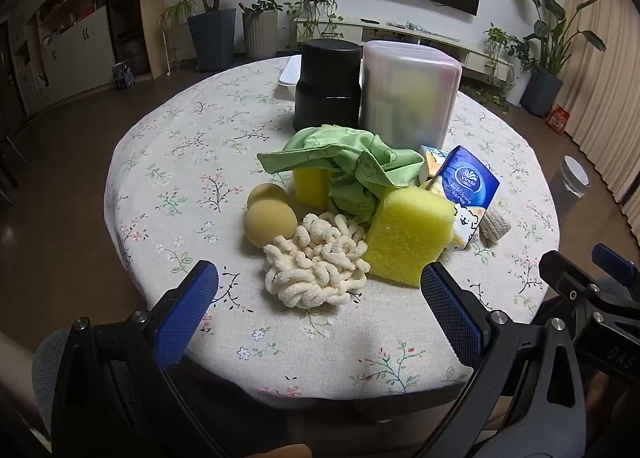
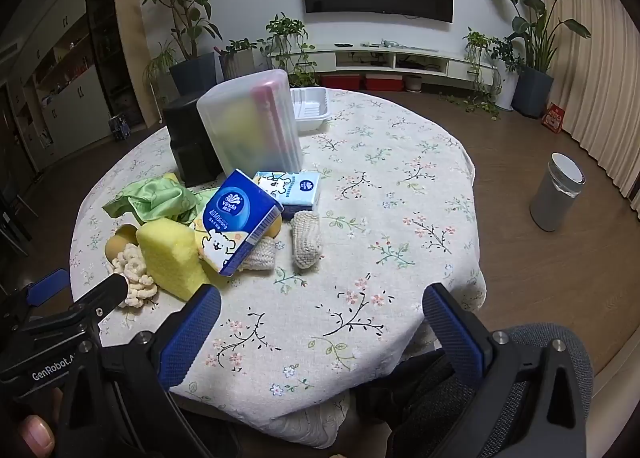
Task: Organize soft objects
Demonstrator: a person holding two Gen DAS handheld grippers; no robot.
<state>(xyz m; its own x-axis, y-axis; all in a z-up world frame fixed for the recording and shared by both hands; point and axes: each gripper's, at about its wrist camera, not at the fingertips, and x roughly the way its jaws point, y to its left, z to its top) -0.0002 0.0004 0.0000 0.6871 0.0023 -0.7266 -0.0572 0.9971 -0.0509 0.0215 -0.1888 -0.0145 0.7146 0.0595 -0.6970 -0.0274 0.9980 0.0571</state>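
A heap of soft things lies on the round floral table [image 1: 168,162]: a green cloth [image 1: 352,166], a yellow sponge [image 1: 404,236], two tan balls [image 1: 270,224], a cream chenille pad [image 1: 316,262], a blue tissue pack [image 1: 470,182] and a knitted piece [image 1: 494,226]. My left gripper [image 1: 320,282] is open and empty, just short of the chenille pad. In the right wrist view my right gripper [image 2: 322,298] is open and empty over bare cloth, right of the sponge [image 2: 168,254], tissue pack [image 2: 236,214] and knitted pieces [image 2: 306,244].
A black canister [image 1: 326,84] and a frosted plastic box [image 1: 408,92] stand behind the heap, with a white tray [image 2: 310,108] at the far edge. A second tissue pack [image 2: 290,188] lies by the box. A grey bin [image 2: 558,192] stands on the floor to the right.
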